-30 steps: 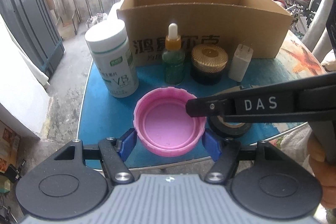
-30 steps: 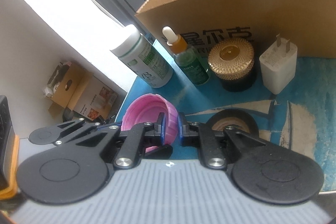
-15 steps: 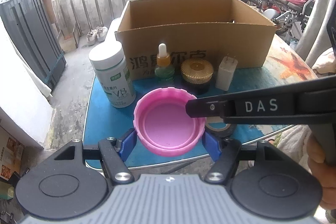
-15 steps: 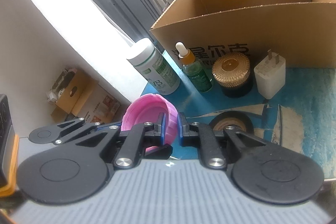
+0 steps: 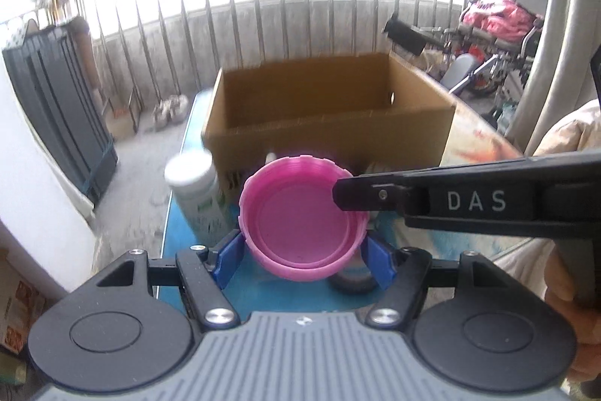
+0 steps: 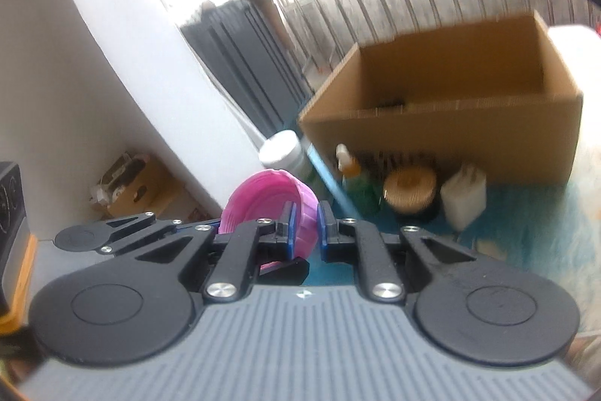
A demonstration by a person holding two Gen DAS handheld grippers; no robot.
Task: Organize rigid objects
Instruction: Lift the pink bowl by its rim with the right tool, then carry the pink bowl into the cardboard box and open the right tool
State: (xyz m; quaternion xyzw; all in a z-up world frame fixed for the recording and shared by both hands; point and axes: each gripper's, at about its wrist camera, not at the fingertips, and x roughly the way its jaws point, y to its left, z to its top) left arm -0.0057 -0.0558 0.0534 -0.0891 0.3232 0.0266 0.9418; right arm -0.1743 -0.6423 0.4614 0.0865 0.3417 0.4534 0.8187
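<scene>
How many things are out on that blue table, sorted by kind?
Lids: 1, the pink lid, held up by both grippers.
Bottles: 2, white bottle, dropper bottle.
Jars: 1, gold-topped jar.
Chargers: 1, white plug.
Tape rolls: 1.
Boxes: 1, cardboard box.
Total: 7.

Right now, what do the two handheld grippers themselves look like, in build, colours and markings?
Both match: a grey ribbed body, two black round discs, black linkage arms with silver screws, and blue pads on the fingers. The left gripper shows this in its own view; the right gripper likewise. Seen side-on from the left camera, the right gripper's black finger carries white "DAS" lettering. No cables show.
</scene>
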